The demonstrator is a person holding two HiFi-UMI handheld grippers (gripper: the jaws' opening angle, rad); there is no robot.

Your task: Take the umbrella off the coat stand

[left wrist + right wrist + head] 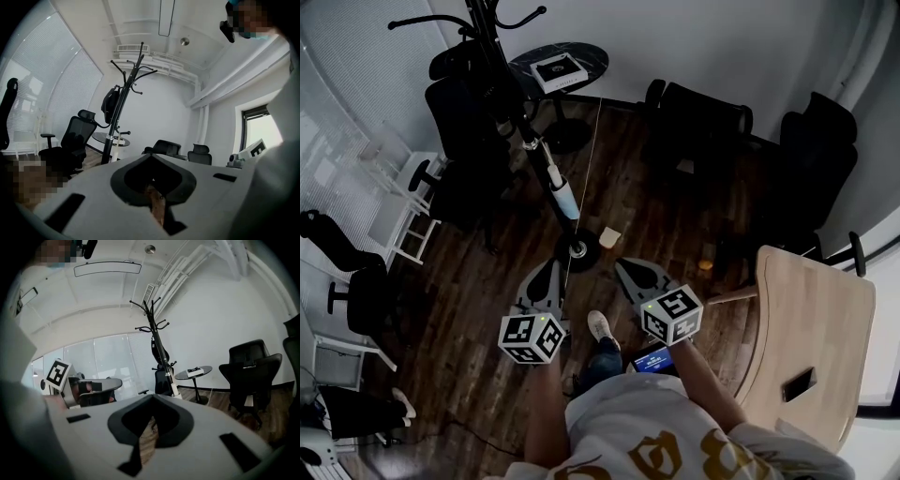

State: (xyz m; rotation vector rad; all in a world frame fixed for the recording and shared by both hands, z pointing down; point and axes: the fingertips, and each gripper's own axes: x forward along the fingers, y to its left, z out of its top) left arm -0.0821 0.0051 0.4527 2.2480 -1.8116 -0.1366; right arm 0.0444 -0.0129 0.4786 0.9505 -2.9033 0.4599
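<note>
The coat stand [494, 70] rises on the far left. Close around it are a black office chair [455, 112] on its left and a small round dark table [581, 54] just behind it, with a white box [558, 71] on top. Two more black chairs [698, 117] stand along the far right wall, and another sits at the left edge beside a white rack [405, 208]. A light wooden table [811, 319] fills your near right. A small beige scrap [609, 237] lies on the dark plank floor just right of the stand's round base.

The umbrella [563, 197] is folded and hangs low along the stand's pole, with its white upper part above its pale blue cloth and its lower end near the base. A black bag [111, 105] hangs higher up on the pole (it shows best in the left gripper view).

Between you and the base the floor is open; the tight sides are the chair on the left and the table behind.

You hold both grippers low in front of your body, side by side, pointing toward the stand's base. The left gripper [547, 272] has its jaws closed tip to tip on nothing. The right gripper [630, 270] is likewise closed and empty. Neither touches the stand or the umbrella.
</note>
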